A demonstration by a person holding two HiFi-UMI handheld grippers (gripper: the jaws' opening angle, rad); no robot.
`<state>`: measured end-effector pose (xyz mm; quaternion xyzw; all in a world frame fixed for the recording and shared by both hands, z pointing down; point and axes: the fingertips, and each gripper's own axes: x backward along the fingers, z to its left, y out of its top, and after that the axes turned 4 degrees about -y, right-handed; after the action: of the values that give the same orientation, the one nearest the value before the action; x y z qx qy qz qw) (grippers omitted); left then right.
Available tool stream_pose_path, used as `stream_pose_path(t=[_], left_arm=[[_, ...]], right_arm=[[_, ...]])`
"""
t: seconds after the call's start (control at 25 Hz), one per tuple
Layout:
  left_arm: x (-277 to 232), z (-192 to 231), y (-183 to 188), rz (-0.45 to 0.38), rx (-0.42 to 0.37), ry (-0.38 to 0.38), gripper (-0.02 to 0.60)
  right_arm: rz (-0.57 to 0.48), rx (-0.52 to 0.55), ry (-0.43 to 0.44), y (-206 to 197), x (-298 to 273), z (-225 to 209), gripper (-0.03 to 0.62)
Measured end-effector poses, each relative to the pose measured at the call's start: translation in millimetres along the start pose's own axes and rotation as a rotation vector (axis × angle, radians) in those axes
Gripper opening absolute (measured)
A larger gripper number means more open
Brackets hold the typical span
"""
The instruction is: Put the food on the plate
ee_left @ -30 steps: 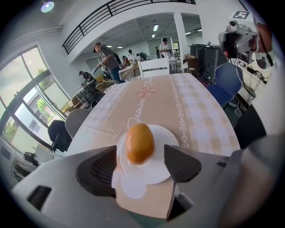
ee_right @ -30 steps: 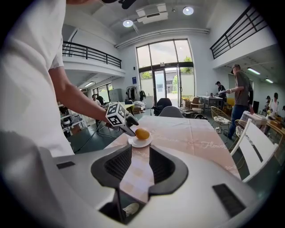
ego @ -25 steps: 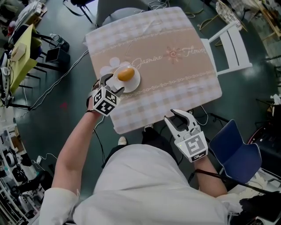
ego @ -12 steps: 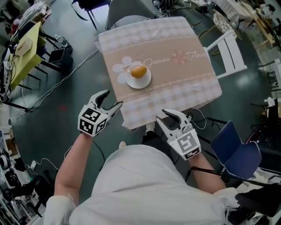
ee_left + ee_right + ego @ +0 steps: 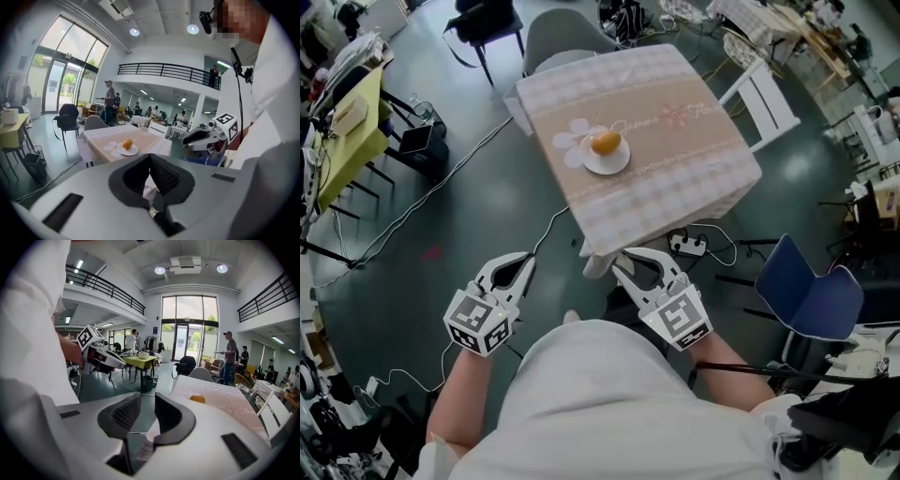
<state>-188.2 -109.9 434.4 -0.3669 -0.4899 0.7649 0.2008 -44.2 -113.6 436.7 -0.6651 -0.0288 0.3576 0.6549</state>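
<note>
Left of the table, the dark floor [image 5: 487, 206] is the widest open room I have, crossed only by one cable [image 5: 441, 187] that runs toward the table's near side.

The table [image 5: 694, 169] stands square under a checked cloth. Its near corner hangs just ahead of the right tongs. A white chair [image 5: 759, 94] crowds the right edge, and a blue chair [image 5: 811, 295] sits near my right elbow, so that side is tight.

Left tongs [image 5: 523, 262]: off the table, low over the floor beside my body, jaws pressed together with nothing between them.

Right tongs [image 5: 636, 265]: also off the table, just short of the near corner. The jaws are parted and closing, with nothing between them.

The plate [image 5: 619, 166], small and white, lies on the left half of the cloth, closer to the left edge than the right and well apart from both tongs.

The food [image 5: 605, 142], orange and rounded, rests on the plate.
</note>
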Motion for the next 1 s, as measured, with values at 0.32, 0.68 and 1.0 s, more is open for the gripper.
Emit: stream_pose_path(t=[0.32, 0.68, 1.0], left_arm=[[57.3, -65.4, -32.0, 0.014, -0.062, -0.125, 0.009], [88.8, -101.8, -29.8, -0.03, -0.075, -0.178, 0.009], [102.7, -115.9, -42.4, -0.022, -0.097, -0.177, 0.009]], right_arm=[[-0.003, 0.018, -0.012, 6.1, 17.6, 91.9, 0.043], [0.003, 0.055, -0.011, 12.3, 35.1, 140.2, 0.035], [0.026, 0.075, -0.012, 9.7, 47.1, 157.0, 0.028]])
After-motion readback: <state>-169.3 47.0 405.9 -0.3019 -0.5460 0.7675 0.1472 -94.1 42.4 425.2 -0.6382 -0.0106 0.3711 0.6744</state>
